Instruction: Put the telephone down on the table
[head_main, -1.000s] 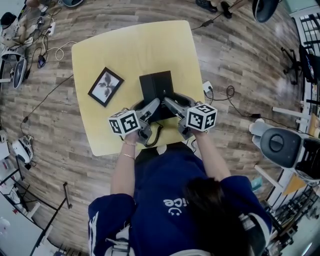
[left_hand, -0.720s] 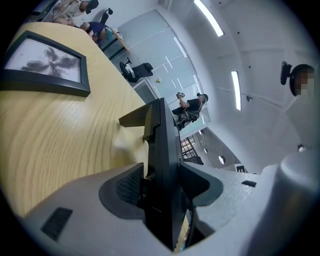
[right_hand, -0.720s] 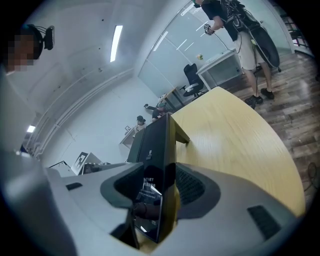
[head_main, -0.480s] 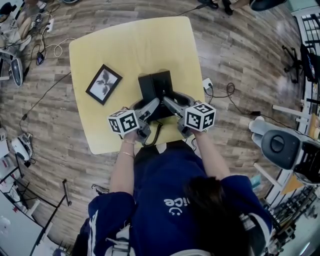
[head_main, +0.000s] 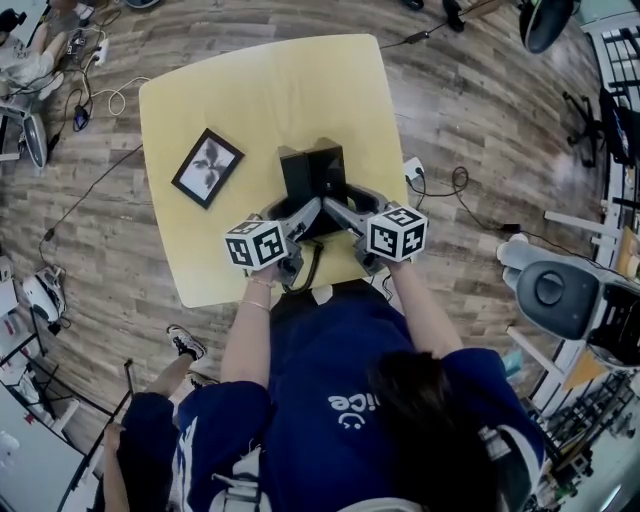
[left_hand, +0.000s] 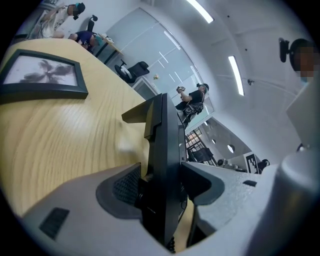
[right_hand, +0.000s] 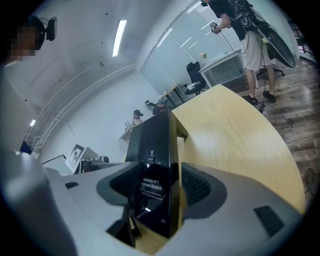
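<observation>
Telephone (head_main: 312, 172) was down on the yellow table (head_main: 250, 90), black body lying flat toward the near edge, roughly centred side to side. Its dark cord (head_main: 316, 262) ran off the near end toward me.

I had both tongs on the near end of it, one from each side, marker cubes just in front of my hands.

Left gripper (left_hand: 161, 167): jaws were opening. The phone's edge was between them and filled nearly the whole gap. The outer pad stood a little off the casing and the inner jaw was right up against it, so no real clamp that I could see: released, not grasping.

Right gripper (right_hand: 159, 170): jaws were opening too. The phone body with its printed label sat between the pads, and a sliver of table showed between the casing and the pad on the table side. Released as well.

From both gripper views the phone's far end pointed away across the tabletop.

Picture frame (head_main: 208, 168) lay flat on the table to the left of the phone, well apart from it and from the left tong, turned at an angle to the table edges.
</observation>
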